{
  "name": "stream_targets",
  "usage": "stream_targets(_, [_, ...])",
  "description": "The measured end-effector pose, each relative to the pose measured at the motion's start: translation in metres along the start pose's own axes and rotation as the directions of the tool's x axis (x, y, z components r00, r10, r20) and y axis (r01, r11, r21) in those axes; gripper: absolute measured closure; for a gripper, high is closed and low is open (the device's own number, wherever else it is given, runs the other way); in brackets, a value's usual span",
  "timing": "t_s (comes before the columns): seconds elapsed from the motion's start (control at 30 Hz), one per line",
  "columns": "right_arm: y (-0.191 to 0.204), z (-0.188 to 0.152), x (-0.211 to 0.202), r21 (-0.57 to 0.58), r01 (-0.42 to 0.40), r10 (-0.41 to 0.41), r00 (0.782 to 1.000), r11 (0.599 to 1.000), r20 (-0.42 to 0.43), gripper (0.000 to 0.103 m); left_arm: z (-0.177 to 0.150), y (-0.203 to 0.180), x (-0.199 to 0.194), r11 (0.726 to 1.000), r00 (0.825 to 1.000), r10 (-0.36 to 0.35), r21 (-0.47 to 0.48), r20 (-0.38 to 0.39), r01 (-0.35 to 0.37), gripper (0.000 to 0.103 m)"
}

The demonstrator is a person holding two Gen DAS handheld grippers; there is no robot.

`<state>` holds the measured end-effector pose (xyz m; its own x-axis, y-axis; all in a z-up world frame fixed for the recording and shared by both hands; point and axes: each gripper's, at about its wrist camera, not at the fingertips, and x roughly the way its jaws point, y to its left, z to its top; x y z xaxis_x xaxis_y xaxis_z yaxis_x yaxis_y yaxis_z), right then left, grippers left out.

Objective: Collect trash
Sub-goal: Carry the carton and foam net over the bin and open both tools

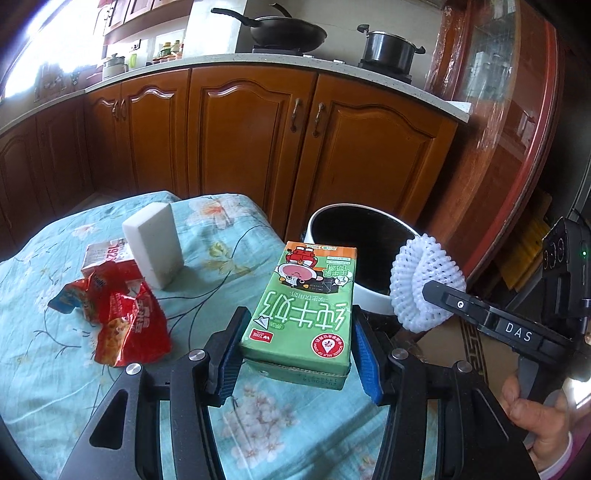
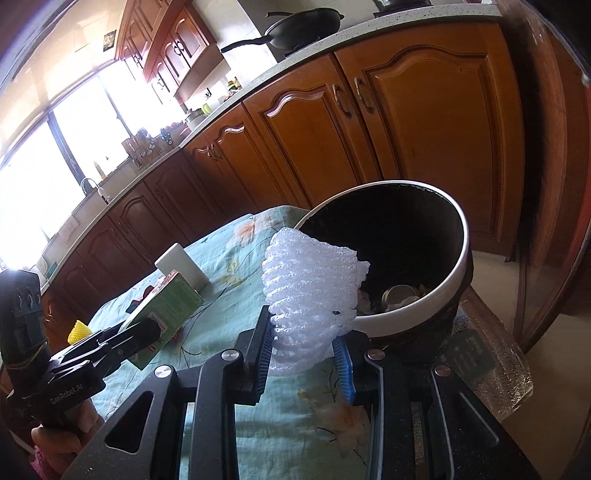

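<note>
Trash is lying on a table covered with a light blue flowered cloth (image 1: 48, 369), and some of it is being held up in the air; the left gripper (image 1: 299, 354) is squeezing a green milk carton with a cartoon cow on it (image 1: 303, 306) between its blue pads, so the carton is sitting up off the cloth; the right gripper (image 2: 306, 363) is pinching a white foam fruit net (image 2: 310, 291), and the net is hanging right at the near edge of a round bin with a white rim and a black inside (image 2: 463, 236); the bin is standing just past the corner of the table, and some pale scraps are lying at its bottom; more trash is waiting on the cloth to the left; a crumpled red snack bag (image 1: 125, 321) is lying next to a small red and white box (image 1: 107, 258), and a white foam block (image 1: 155, 245) is standing up just behind them, touching the box; a small yellow ridged thing (image 2: 78, 330) is sitting far back on the table, and what it is I cannot tell; a person's hand (image 1: 535, 417) is holding the right gripper's handle; brown wooden cupboards (image 1: 258, 136) are standing behind the table, and a black pan (image 1: 284, 31) and a dark pot (image 1: 388, 51) are sitting on the counter above them.
</note>
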<state>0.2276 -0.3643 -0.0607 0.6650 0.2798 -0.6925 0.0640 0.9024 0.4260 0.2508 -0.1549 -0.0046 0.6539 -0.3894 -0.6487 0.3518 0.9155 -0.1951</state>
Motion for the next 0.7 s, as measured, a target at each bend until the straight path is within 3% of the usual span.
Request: stream_targets(0.7, [-0.039, 0.034, 0.010, -0.005, 0.054, -0.054, 0.999, 0.999, 0.003, 0.071, 0.046, -0.047, 0.073, 0.996, 0.999, -0.006, 0.088, -0.044, 0.010, 0.052])
